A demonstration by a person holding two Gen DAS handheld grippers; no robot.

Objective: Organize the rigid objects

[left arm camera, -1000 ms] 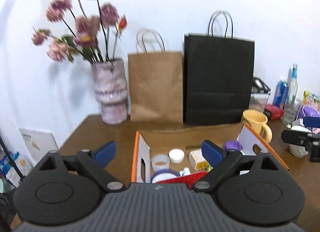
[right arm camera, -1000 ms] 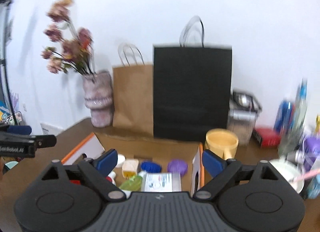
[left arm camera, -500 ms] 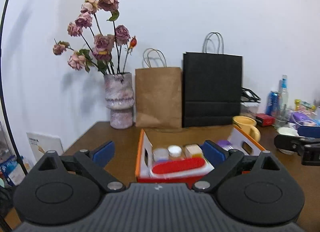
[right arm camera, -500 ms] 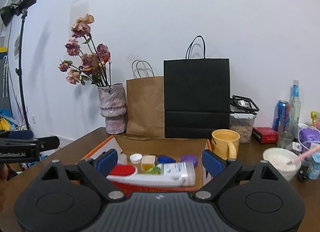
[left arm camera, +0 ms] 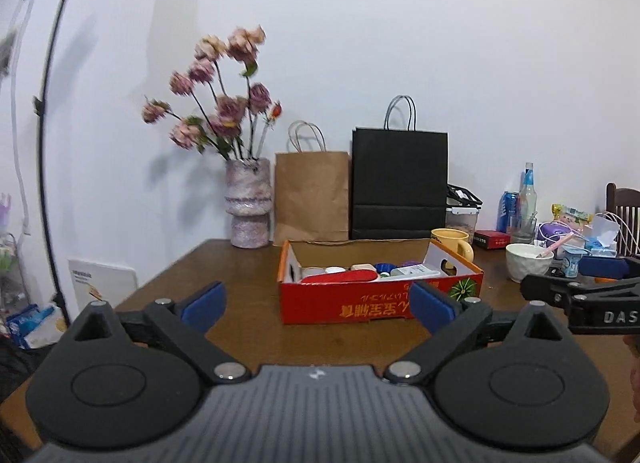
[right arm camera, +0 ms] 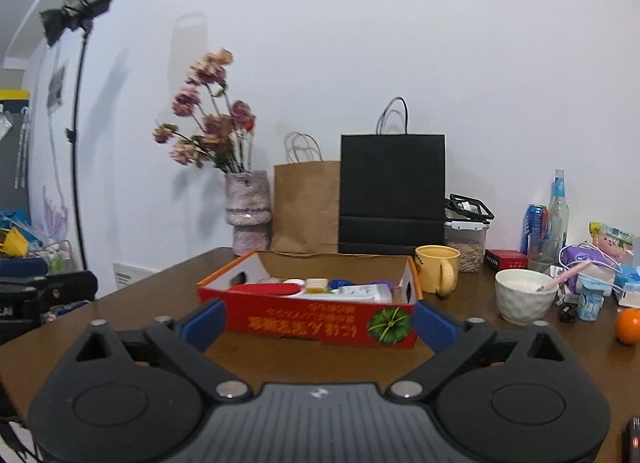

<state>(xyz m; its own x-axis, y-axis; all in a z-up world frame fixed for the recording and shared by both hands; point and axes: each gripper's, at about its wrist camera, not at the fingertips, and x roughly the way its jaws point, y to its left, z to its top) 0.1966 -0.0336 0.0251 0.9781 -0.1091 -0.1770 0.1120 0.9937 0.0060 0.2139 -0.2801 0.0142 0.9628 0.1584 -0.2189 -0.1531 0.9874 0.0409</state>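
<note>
Brown wooden surface (left arm camera: 248, 295), set against a white wall.

Red cardboard box (left arm camera: 380, 303), open-topped, flaps raised, stood mid-surface, well apart from both hand-held grippers. Printed front showed inverted yellow characters and a watermelon picture. Contents, packed close together: a red oblong item (left arm camera: 340, 276), a white tube (right arm camera: 356, 293), a white round lid (left arm camera: 335, 270), a pale yellow block (right arm camera: 317, 283), a blue cap (left arm camera: 385, 266) and a purple lid (left arm camera: 410, 264). Further details of the contents were too small to tell.

Left hand-held gripper (left arm camera: 318, 303): blue-padded jaws spread wide and opening, nothing between them, over bare surface before the box.

Right hand-held gripper (right arm camera: 318, 323): jaws likewise spread wide and opening, empty; the box front showed in the gap beyond them, untouched.

Behind the box, along the wall: a mottled pink vase (left arm camera: 248, 203) of dried pink flowers (left arm camera: 224, 111), a brown paper bag (left arm camera: 312, 199), and a black paper bag (left arm camera: 400, 183), side by side.

Right of the box: a yellow mug (right arm camera: 437, 269) just beside its far corner; a clear lidded container (right arm camera: 466, 239) behind the mug; a small red box (right arm camera: 506, 259); a blue can (right arm camera: 534, 227); a clear bottle (right arm camera: 558, 207); a white bowl (right arm camera: 524, 297) holding a pink utensil; an orange (right arm camera: 628, 325) near the right edge.

A light stand (right arm camera: 78, 111) stood at far left, off the surface.
</note>
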